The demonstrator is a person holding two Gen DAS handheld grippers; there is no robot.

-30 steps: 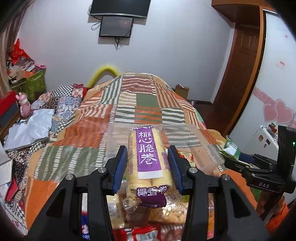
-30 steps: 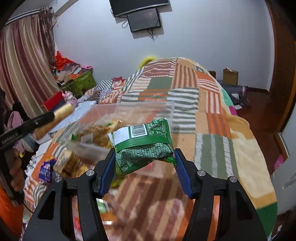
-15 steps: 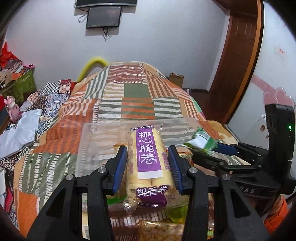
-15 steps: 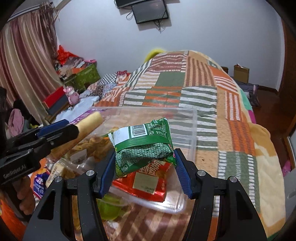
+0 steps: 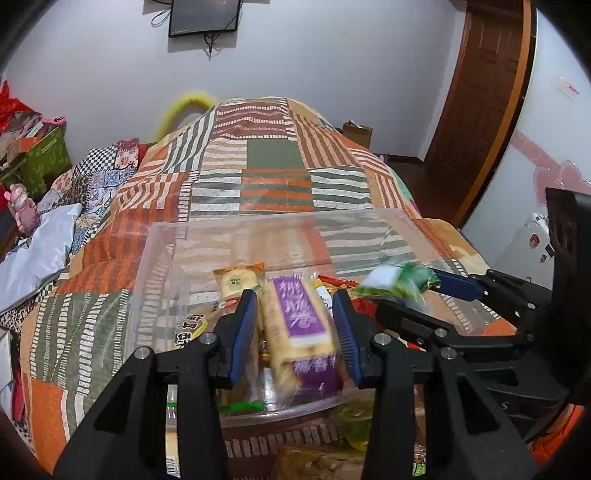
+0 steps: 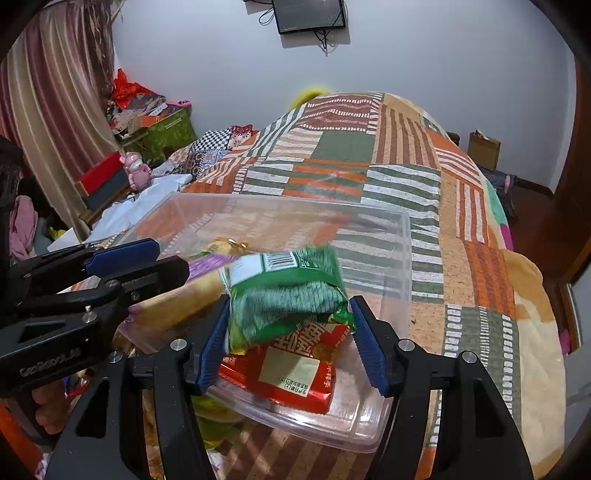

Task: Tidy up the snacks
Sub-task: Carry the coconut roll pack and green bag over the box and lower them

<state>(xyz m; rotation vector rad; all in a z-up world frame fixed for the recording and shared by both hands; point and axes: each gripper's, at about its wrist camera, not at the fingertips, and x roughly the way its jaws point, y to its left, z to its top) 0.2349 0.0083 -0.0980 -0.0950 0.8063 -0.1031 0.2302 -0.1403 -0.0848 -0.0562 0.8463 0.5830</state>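
Patchwork bedding (image 5: 273, 173) in orange, green and cream stripes covers a bed that fills the room, with a dark screen (image 5: 203, 16) on the white wall at twelve o'clock and a wooden door (image 5: 476, 96) at two o'clock. On the quilt sits a clear plastic bin (image 6: 402, 251), its open top facing up.

The left gripper (image 5: 295, 328) has its blue pads either side of a yellow egg-roll packet (image 5: 295, 317) with a purple label; whether they are pinching it or letting go cannot be told from the motion blur. It is over the bin at six o'clock in the left wrist view. The right gripper (image 6: 291, 332) has its pads beside a green snack bag (image 6: 284, 291), also blurred, above the bin's near right part, and its grip cannot be told either.

Already inside the bin lie a red foil packet (image 6: 291, 373) directly under the green bag and a small yellow-wrapped cake (image 5: 238, 280) towards eleven o'clock. More snacks lie loose on the quilt near six o'clock.

Both grippers crowd the same opening, so they may knock together, and the thin bin wall could be nudged, tipping it on the soft bedding. A bag dropped near the rim might slide outside.
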